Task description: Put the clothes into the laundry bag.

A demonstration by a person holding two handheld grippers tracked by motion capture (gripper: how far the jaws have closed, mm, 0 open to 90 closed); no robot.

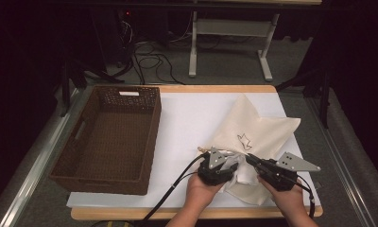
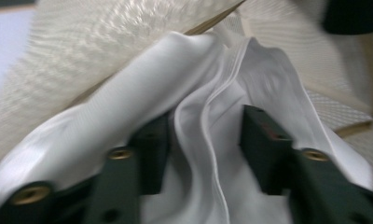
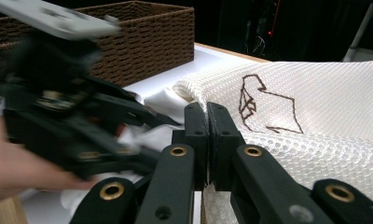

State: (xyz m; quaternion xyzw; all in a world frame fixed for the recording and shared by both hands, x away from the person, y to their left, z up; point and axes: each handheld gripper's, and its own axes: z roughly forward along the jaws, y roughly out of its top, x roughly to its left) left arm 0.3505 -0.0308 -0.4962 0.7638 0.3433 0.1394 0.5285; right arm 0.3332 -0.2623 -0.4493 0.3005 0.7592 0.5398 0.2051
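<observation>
At the front of the white table (image 1: 187, 118), pinching the edge of the cream mesh bag (image 1: 262, 127) in the tight-closed right gripper (image 3: 207, 122), soft white cloth (image 2: 208, 88) lying loose between half-open fingers (image 2: 261, 149) of the left gripper (image 2: 203, 135) just beside.

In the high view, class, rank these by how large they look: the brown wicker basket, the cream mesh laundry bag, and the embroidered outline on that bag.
1. Brown wicker basket, largest.
2. Cream mesh laundry bag, somewhat smaller, partly hidden by the tools.
3. Embroidered outline, by far the smallest.
</observation>
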